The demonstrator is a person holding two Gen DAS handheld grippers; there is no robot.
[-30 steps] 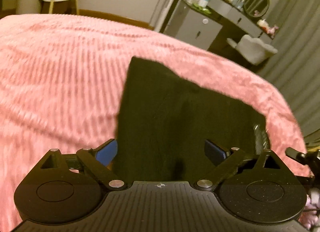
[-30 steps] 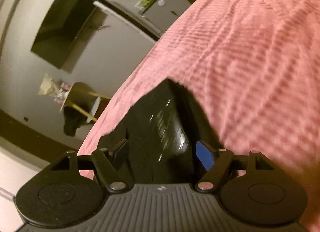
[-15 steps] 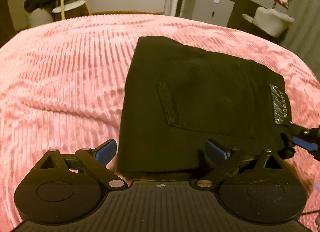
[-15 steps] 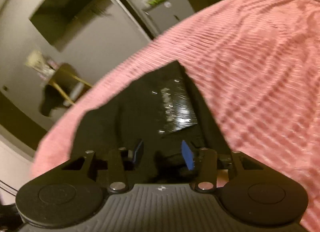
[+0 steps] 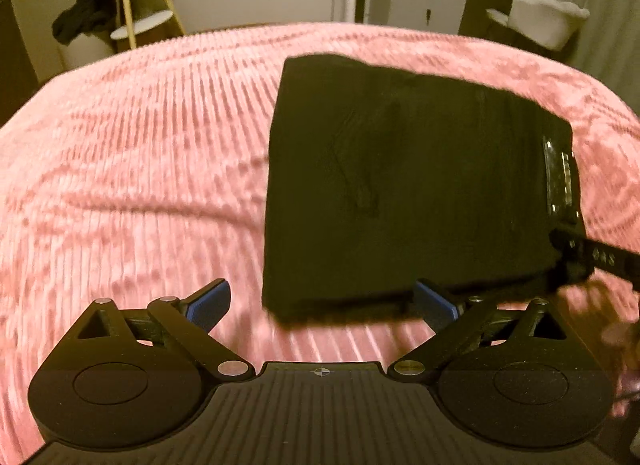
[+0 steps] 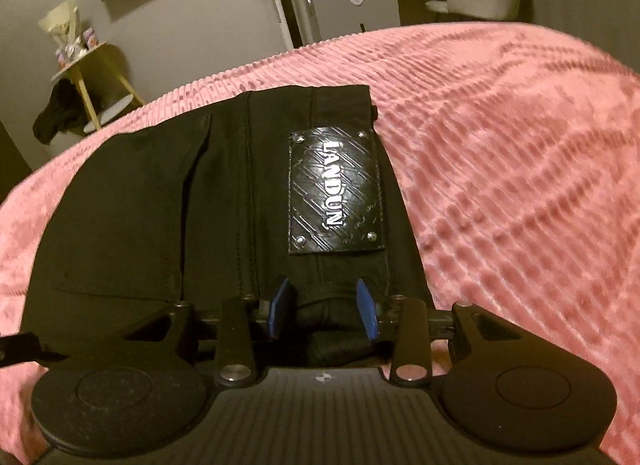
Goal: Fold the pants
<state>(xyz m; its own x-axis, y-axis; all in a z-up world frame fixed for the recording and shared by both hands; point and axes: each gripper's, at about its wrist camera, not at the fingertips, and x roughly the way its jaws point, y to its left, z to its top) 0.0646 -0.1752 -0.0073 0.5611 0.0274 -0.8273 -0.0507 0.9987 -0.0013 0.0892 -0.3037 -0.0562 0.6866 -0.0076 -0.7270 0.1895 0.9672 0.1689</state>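
black pants point(image 5: 412, 185) lie folded into a compact rectangle on the pink ribbed blanket point(image 5: 140, 169) that covers the bed. a shiny leather patch point(image 6: 334, 193) reading "landun" sits on the waistband, at the right-hand end of the bundle as the left wrist view shows it. the left tool point(image 5: 322, 303) hangs just off the near edge of the pants, its blue-padded fingers point(image 5: 208, 303) spread wide with nothing between them; one pad is over bare blanket, the other right at the fabric's edge. the right tool point(image 6: 323, 315) is at the waistband corner just below the patch, its jaws drawn in narrow around a bunched fold of black cloth. beyond the far side of the pants stand a grey cabinet point(image 5: 416, 5) and a white chair point(image 5: 548, 21).
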